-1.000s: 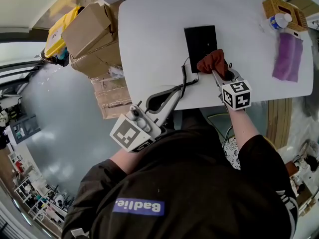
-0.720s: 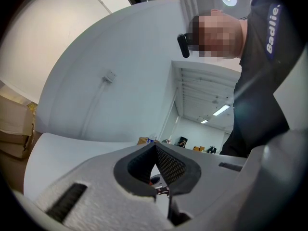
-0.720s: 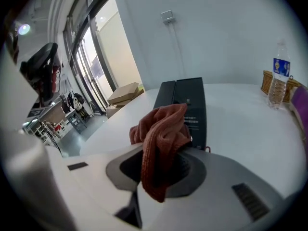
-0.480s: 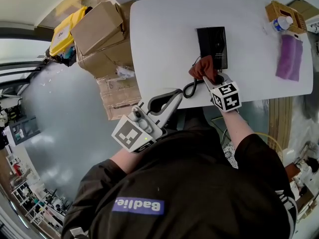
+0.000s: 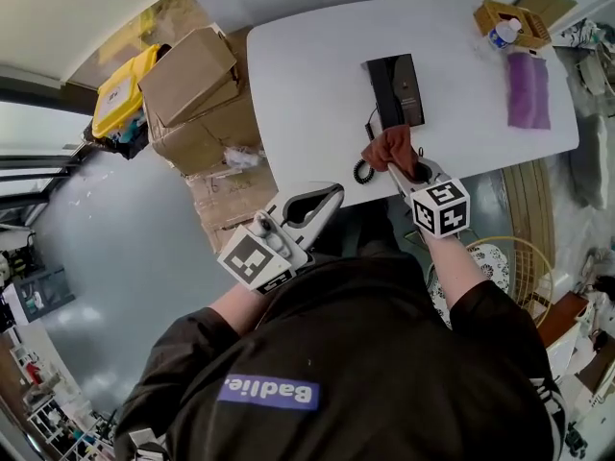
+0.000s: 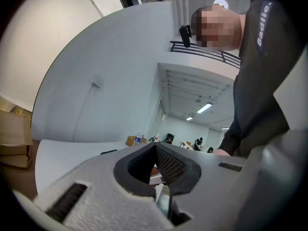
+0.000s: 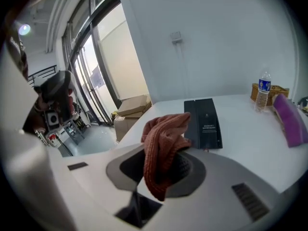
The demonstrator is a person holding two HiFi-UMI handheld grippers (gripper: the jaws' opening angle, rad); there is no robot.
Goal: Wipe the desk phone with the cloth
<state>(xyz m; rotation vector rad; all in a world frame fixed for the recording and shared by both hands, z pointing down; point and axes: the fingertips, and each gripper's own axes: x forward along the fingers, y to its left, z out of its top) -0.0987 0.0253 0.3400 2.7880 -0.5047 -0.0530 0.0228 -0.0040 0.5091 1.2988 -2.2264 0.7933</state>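
Note:
The black desk phone (image 5: 394, 89) lies flat on the white table (image 5: 307, 75), and its coiled cord (image 5: 364, 170) curls by the near edge. My right gripper (image 5: 396, 166) is shut on a rust-red cloth (image 5: 387, 147), held just off the phone's near end, above the cord. In the right gripper view the cloth (image 7: 165, 138) bunches out of the right gripper (image 7: 166, 170), with the phone (image 7: 204, 121) lying beyond it. My left gripper (image 5: 330, 193) hangs off the table's near edge, its jaws closed with nothing between them; in its own view the left gripper (image 6: 155, 152) shows only bare pads.
Cardboard boxes (image 5: 187, 84) and a yellow pack (image 5: 120, 94) are stacked left of the table. At the far right corner stand a wicker basket (image 5: 504, 15) and a water bottle (image 5: 500, 33), with a purple cloth (image 5: 527, 89) lying beside them.
The right gripper has drawn the cloth from the phone's near right corner back toward me, off the phone's near end. The left gripper has hardly moved.

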